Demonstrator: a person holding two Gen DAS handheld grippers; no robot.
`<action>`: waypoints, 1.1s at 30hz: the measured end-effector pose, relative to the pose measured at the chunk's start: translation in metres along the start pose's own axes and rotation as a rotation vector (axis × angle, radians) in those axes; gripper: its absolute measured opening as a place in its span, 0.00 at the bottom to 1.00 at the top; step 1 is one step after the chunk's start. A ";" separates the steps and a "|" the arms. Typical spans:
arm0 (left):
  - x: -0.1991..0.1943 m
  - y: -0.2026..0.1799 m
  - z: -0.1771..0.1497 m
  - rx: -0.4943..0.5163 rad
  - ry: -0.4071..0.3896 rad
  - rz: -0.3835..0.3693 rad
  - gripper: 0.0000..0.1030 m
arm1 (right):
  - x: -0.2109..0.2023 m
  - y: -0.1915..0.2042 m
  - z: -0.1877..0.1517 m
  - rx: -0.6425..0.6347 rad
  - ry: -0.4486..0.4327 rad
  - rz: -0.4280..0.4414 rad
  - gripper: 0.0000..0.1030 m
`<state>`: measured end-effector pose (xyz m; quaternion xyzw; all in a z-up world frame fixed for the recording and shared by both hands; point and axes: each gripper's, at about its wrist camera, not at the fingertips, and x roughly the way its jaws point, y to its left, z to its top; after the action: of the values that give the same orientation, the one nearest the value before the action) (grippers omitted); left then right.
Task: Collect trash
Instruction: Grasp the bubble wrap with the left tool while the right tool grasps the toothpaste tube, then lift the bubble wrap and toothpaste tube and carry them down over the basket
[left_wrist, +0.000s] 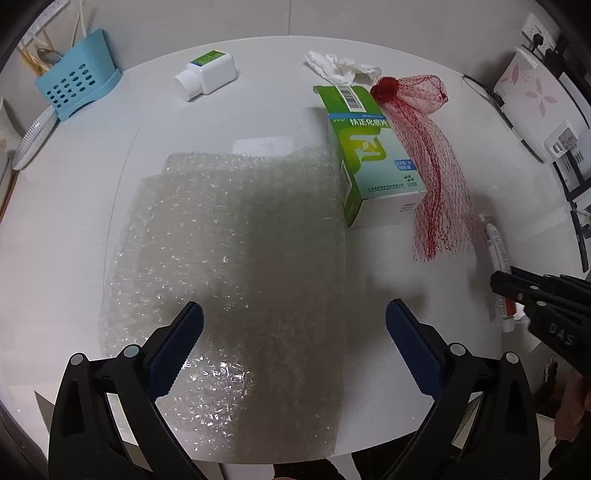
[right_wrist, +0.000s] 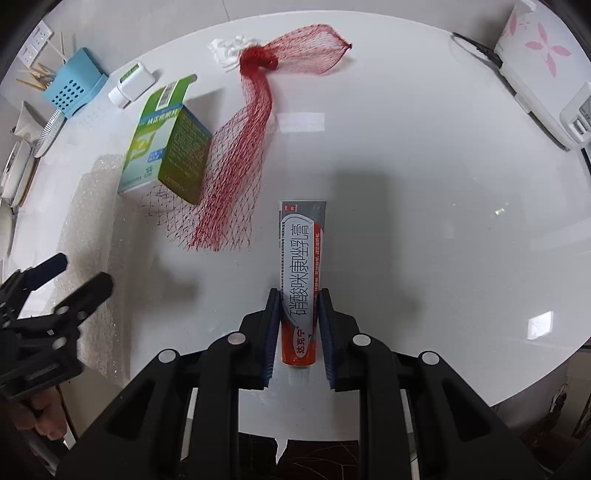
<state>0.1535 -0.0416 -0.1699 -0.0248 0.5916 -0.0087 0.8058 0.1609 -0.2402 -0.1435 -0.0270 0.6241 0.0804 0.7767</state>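
Observation:
My right gripper (right_wrist: 298, 295) is shut on an ointment tube (right_wrist: 302, 266) with red and grey print; the tube points away from me over the white table. It also shows in the left wrist view (left_wrist: 498, 258), held by the right gripper (left_wrist: 496, 282). My left gripper (left_wrist: 293, 314) is open and empty above a sheet of bubble wrap (left_wrist: 229, 258). A green medicine box (left_wrist: 369, 151), a red mesh net bag (left_wrist: 424, 147), a crumpled tissue (left_wrist: 340, 68) and a white pill bottle (left_wrist: 208, 74) lie on the table (left_wrist: 74, 221).
A blue perforated holder (left_wrist: 77, 81) with sticks stands at the far left, beside a plate (left_wrist: 33, 136). A white box with pink flowers (right_wrist: 535, 55) and a cable (right_wrist: 476, 46) sit at the far right. The left gripper (right_wrist: 85, 275) shows at the right wrist view's left edge.

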 end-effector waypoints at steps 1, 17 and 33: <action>0.004 -0.001 0.001 0.000 0.009 -0.001 0.94 | -0.004 -0.003 -0.001 0.000 -0.007 0.000 0.19; 0.020 0.007 0.002 -0.033 0.061 0.065 0.61 | -0.029 -0.010 0.001 0.029 -0.073 0.025 0.19; -0.029 0.037 -0.007 -0.069 -0.052 0.033 0.10 | -0.045 0.008 -0.001 0.010 -0.128 0.031 0.19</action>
<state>0.1378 -0.0037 -0.1465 -0.0430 0.5710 0.0256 0.8194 0.1491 -0.2366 -0.0993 -0.0083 0.5740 0.0910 0.8137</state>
